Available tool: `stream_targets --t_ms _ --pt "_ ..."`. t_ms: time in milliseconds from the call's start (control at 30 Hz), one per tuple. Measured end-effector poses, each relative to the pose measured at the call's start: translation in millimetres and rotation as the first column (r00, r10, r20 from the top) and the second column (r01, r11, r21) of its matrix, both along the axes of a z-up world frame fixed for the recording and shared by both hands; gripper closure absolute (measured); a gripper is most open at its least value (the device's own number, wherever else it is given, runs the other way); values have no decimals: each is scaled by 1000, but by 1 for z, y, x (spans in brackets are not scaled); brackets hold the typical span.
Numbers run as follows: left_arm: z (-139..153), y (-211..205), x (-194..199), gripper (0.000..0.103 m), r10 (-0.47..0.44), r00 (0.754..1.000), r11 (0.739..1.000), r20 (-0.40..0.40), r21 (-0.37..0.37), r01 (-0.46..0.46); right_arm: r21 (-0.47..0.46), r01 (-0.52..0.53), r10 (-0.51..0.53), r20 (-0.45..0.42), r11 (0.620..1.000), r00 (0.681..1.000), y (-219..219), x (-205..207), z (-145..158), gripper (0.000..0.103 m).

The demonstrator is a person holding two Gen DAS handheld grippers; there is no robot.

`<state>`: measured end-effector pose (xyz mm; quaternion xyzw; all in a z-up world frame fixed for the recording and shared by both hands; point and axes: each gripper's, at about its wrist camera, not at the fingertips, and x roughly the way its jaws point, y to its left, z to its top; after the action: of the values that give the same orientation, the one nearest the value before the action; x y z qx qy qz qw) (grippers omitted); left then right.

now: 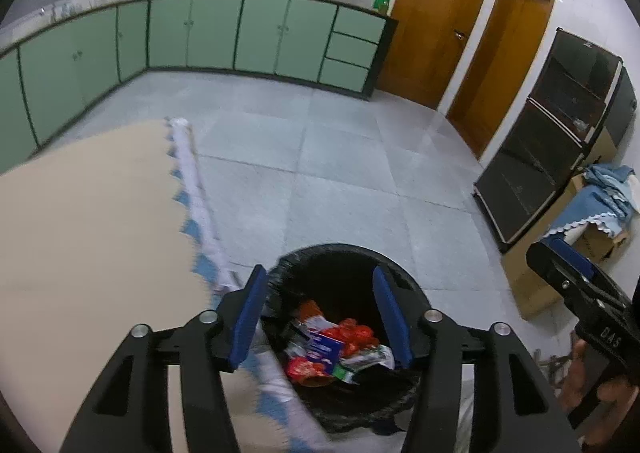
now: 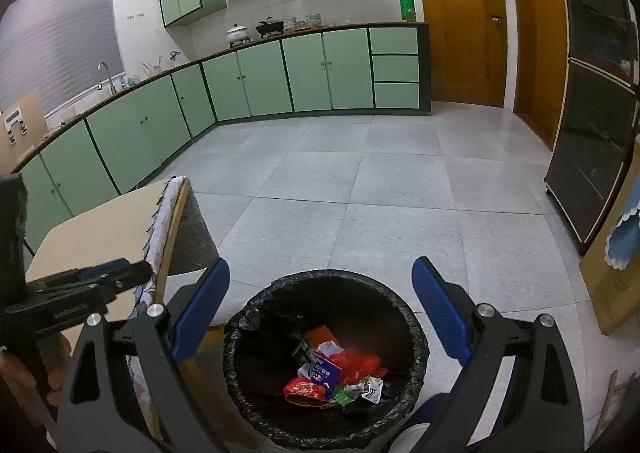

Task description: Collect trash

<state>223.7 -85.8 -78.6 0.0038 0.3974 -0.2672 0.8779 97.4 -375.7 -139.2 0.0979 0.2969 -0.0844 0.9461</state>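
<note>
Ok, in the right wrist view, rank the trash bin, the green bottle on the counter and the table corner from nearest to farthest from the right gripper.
From the right gripper, which is open:
1. Trash bin, directly below and between the fingers, wrappers inside.
2. Table corner, to the left, cloth edge hanging over it.
3. Green bottle, far across the floor on the counter's right end, beside the wooden door.

Below the right gripper (image 2: 320, 305), with its matt blue finger pads (image 2: 440, 309), a crinkled glossy black plastic liner (image 2: 240, 333) holds shiny foil wrappers (image 2: 308, 387). Ahead, polished speckled stone floor tiles (image 2: 360, 181) meet varnished wooden doors (image 2: 460, 13).
</note>
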Motion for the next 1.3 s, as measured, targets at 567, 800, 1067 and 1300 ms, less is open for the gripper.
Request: stream_targets --t_ms 567,800,1067,1300 --pt "41 44 -47 10 91 989 996 117 11 -93 -16 -57 57 -26 998 998 34 -22 25 5" --pt "56 54 -62 8 115 982 993 152 21 -120 -2 -95 95 0 996 996 47 -34 41 5" --pt "68 64 -72 8 142 974 989 177 7 -146 -15 -122 123 36 992 992 58 -46 58 5" --pt "74 66 -81 8 150 969 988 199 2 -153 -22 -136 137 61 990 989 64 -53 68 5"
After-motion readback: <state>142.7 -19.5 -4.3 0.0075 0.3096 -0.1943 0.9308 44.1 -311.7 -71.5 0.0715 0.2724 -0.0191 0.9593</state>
